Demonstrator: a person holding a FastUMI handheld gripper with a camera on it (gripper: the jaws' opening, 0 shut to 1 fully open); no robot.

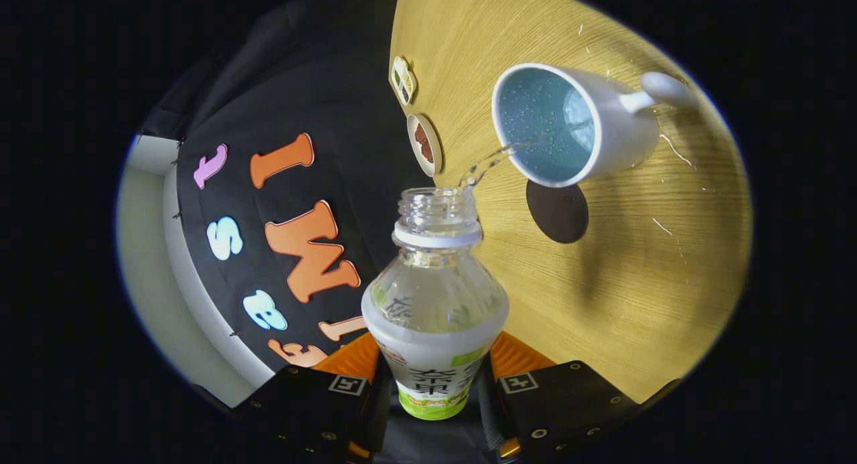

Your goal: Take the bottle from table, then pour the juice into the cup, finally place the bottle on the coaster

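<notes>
Wooden table (636, 303): gripper (434, 373) clamps bottle (435, 303), neck aimed at cup (569, 126); coaster (557, 211) just below cup.

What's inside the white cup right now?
A clear stream from the bottle, held between the gripper fingers, arcs into the cup. Its speckled blue inside shows. How much liquid has collected is hard to tell.
</notes>
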